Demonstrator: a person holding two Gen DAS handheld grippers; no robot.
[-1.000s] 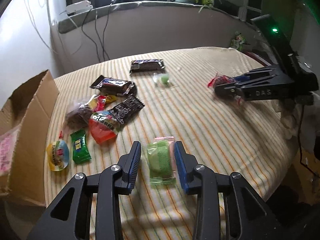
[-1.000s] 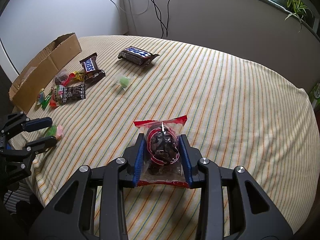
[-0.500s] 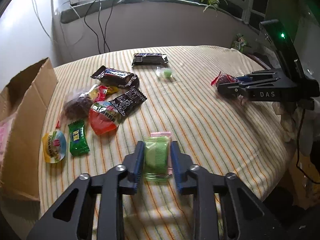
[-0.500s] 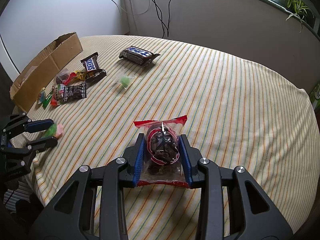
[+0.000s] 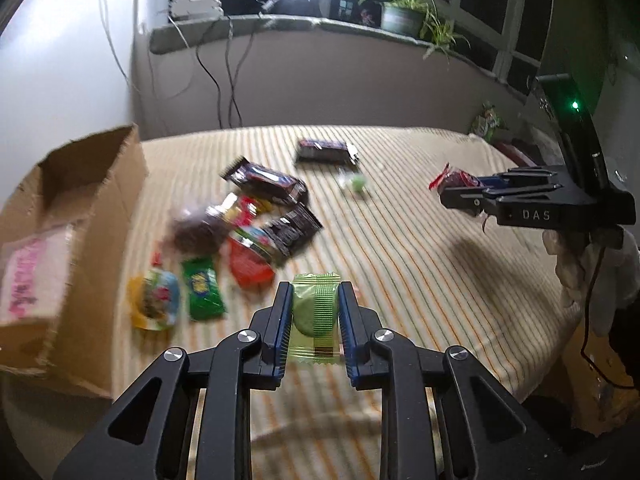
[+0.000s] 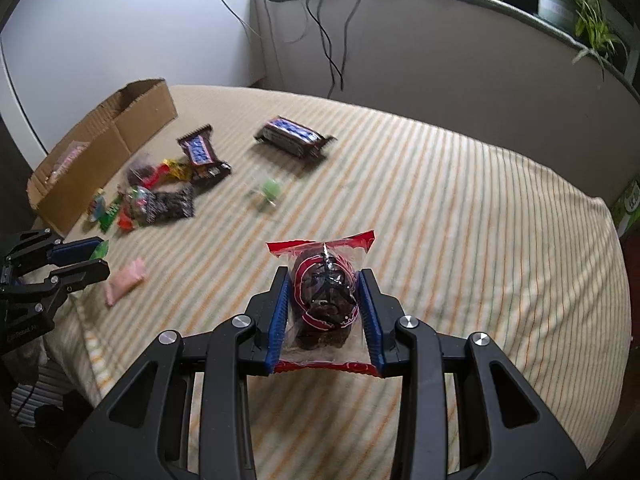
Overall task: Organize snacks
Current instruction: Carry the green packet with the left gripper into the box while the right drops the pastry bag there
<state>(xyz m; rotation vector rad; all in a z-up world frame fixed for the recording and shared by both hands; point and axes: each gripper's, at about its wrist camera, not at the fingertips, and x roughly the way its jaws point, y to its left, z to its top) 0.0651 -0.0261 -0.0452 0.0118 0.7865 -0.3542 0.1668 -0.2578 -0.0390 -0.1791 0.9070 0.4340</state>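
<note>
My left gripper [image 5: 314, 300] is shut on a green wrapped snack [image 5: 316, 316] and holds it above the striped table [image 5: 420, 280]. My right gripper [image 6: 324, 292] is shut on a red-edged clear packet with a dark snack [image 6: 324, 296], held above the table. A cardboard box [image 5: 60, 240] stands at the left; it also shows in the right wrist view [image 6: 100, 148]. A pile of snacks [image 5: 248, 232] lies beside the box. A pink packet [image 6: 126, 280] lies on the cloth near the left gripper [image 6: 86, 258].
Two dark chocolate bars [image 6: 294, 138] [image 6: 200, 152] and a small green candy [image 6: 270, 190] lie mid-table. A pink packet [image 5: 28, 276] lies inside the box. A ledge with cables and a potted plant [image 5: 404, 16] runs behind. The table edge drops off at the front.
My left gripper closed on the green snack and lifted it off the cloth, leaving the pink packet behind. My right gripper has risen slightly with its packet.
</note>
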